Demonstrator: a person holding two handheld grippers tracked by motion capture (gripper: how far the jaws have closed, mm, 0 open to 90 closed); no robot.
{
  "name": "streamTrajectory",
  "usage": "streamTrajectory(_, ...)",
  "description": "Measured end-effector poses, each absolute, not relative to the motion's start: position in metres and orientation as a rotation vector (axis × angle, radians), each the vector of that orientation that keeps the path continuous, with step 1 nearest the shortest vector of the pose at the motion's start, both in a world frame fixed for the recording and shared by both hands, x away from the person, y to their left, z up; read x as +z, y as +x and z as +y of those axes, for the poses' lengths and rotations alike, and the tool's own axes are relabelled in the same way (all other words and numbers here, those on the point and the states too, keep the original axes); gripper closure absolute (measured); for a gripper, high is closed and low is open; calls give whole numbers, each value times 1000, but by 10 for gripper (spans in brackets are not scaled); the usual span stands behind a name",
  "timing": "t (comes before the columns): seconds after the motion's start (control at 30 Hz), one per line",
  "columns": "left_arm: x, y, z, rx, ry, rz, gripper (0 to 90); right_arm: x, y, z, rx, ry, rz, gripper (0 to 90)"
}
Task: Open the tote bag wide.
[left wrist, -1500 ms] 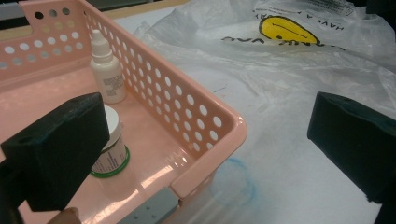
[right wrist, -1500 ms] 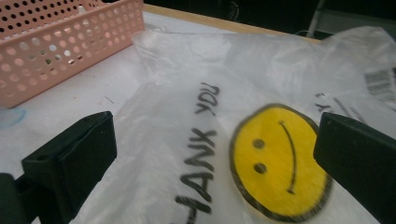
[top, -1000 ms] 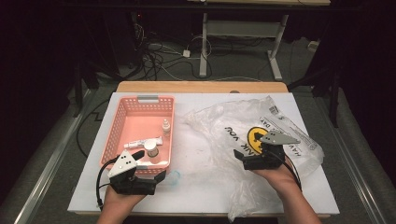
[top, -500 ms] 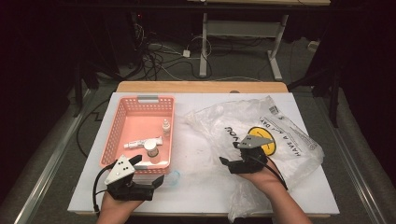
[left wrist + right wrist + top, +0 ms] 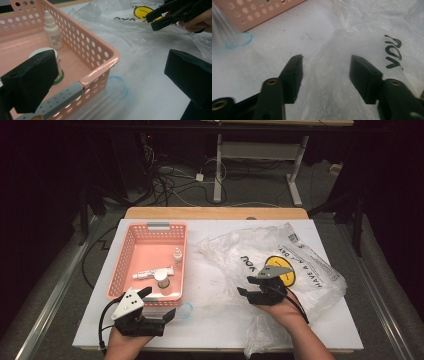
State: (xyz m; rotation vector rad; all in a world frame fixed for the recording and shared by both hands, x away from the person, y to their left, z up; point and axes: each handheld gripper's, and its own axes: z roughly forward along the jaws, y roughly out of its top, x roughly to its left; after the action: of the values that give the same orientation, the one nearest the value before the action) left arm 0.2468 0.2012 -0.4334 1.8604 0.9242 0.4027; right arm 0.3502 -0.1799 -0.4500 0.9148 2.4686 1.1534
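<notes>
**Jaws closing around a fold of the bag**

Plastic bag (image 5: pixel 280 265) lies crumpled on the white table (image 5: pixel 215 330), right of the pink basket (image 5: pixel 131 255). My right gripper (image 5: pixel 325 72) has just been closing its jaws; a raised fold of the bag stands between them, pads not yet pressing it. My left gripper (image 5: pixel 110 75) hangs released at the basket's near corner, straddling it, beside a white jar (image 5: pixel 58 63) and dropper bottle (image 5: pixel 53 31).

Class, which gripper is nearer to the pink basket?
Left. The left gripper sits just below the pink basket, at its near corner; the right gripper is off to its right, over the plastic bag.
</notes>
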Motion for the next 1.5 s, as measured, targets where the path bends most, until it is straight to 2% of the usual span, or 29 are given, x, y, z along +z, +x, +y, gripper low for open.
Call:
streamTrajectory(0.07, -434, 248, 201, 397, 1861, 926, 0, -446, 346, -180, 1155, 875, 2443, 639)
streamTrajectory(0.13, -434, 248, 202, 393, 1858, 930, 0, -444, 346, -180, 1163, 874, 2433, 639)
streamTrajectory(0.17, -434, 248, 201, 395, 1856, 929, 0, -442, 346, -180, 1183, 883, 2443, 574)
streamTrajectory(0.2, -434, 248, 201, 396, 1855, 928, 0, -442, 346, -180, 1183, 883, 2443, 574)
streamTrajectory(0.23, -434, 248, 201, 395, 1857, 926, 0, -444, 348, -179, 1180, 898, 2458, 512)
streamTrajectory(0.27, -434, 247, 201, 395, 1857, 926, 0, -452, 353, -175, 1124, 928, 2505, 357)
streamTrajectory(0.47, -437, 248, 201, 388, 1860, 943, 0, -473, 358, -163, 1008, 927, 2577, 287)
streamTrajectory(0.57, -437, 249, 200, 383, 1858, 941, 0, -480, 359, -160, 965, 918, 2589, 368)
streamTrajectory(0.6, -437, 249, 200, 383, 1861, 939, 0, -480, 358, -160, 975, 917, 2573, 463)
streamTrajectory(0.63, -437, 249, 200, 385, 1863, 937, 0, -480, 358, -160, 975, 917, 2573, 463)
streamTrajectory(0.77, -438, 249, 200, 378, 1864, 938, 0, -479, 360, -164, 1007, 950, 2572, 563)
streamTrajectory(0.93, -438, 250, 200, 375, 1863, 937, 0, -474, 361, -172, 1080, 977, 2546, 592)
streamTrajectory(1.07, -438, 250, 199, 372, 1868, 936, 0, -472, 362, -176, 1091, 995, 2535, 693)
streamTrajectory(1.33, -438, 251, 202, 372, 1861, 948, 0, -477, 363, -181, 1070, 1003, 2542, 757)
streamTrajectory(1.5, -438, 251, 204, 374, 1856, 951, 0, -477, 362, -182, 1073, 998, 2524, 851)
